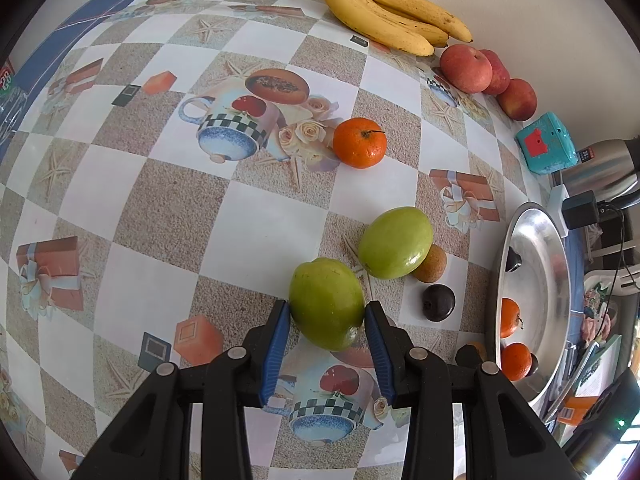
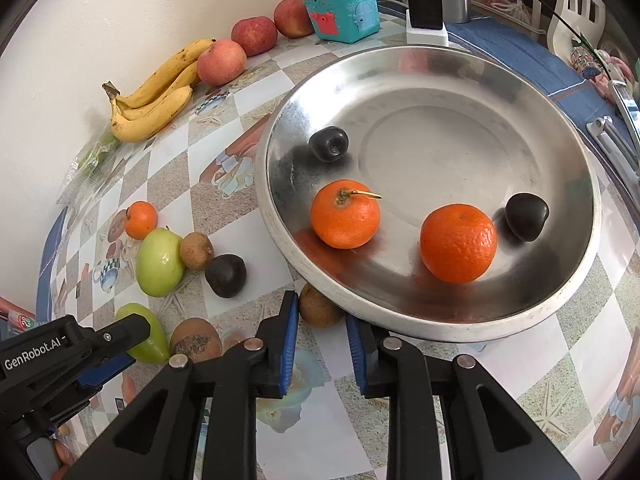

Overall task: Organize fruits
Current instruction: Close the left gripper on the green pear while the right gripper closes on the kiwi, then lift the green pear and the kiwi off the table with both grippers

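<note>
A table is covered by a glossy oilcloth [image 1: 256, 220] printed with white and sand-speckled checks, starfish, gift boxes, roses and checkered mugs, edged by a blue border. Its far edge meets a plain cream wall [image 2: 100, 20], and soft, even light leaves faint reflections on the cloth. Past the table's right end lies clutter: a teal toy house [image 2: 344, 10], a black charger in a white power strip [image 2: 425, 2], a steel thermos [image 1: 604, 168], black cables, and a blue cloth [image 2: 512, 56].
</note>
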`<state>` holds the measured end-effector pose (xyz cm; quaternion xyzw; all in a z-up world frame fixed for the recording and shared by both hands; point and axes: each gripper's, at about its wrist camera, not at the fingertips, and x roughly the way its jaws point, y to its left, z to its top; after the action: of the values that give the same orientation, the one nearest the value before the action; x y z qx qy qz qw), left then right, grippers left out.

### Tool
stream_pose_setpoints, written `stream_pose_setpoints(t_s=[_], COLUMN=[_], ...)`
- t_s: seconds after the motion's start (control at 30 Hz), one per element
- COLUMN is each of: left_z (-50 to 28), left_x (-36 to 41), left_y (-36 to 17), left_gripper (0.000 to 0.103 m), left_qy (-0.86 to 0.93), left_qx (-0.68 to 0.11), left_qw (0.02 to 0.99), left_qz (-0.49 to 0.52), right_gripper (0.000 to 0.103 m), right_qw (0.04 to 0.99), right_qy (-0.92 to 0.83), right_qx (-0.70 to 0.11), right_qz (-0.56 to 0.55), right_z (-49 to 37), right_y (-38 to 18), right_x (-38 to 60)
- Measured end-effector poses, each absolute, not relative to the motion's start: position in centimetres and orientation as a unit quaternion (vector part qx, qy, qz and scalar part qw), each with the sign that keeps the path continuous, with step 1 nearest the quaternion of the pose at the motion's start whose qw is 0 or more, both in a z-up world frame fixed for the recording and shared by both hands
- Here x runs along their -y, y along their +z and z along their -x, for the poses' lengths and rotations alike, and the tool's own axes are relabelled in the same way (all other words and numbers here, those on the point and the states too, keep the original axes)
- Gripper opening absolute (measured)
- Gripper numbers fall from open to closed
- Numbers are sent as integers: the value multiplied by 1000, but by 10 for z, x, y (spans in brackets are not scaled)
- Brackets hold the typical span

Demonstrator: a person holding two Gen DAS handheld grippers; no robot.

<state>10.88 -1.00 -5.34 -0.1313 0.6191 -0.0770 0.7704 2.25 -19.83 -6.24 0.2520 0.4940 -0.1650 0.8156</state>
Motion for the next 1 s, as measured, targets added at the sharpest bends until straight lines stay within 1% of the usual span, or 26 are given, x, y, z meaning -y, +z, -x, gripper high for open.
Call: stream_pose_setpoints(t_s=[0.4,0.87,1.0], left_z=[-106,-103,-101], left_x=[6,-26,-31], left_y=[-51,-35,-28], left_gripper=[41,41,41], left_qy=[-60,-12,-5], left_qx=[-620,-598,-590], left_qw=[771,788,794], left_qz=[130,146,148], right_gripper=[24,24,24], right_qw=[825,878,886], right_qy=[-121,-75,-68], right_qx=[-506,-462,-451], right_qz=[-220,-101,-83], right_z=[-28,-31,-30], right_y=[-57,-16,-8], right_x=[171,124,117])
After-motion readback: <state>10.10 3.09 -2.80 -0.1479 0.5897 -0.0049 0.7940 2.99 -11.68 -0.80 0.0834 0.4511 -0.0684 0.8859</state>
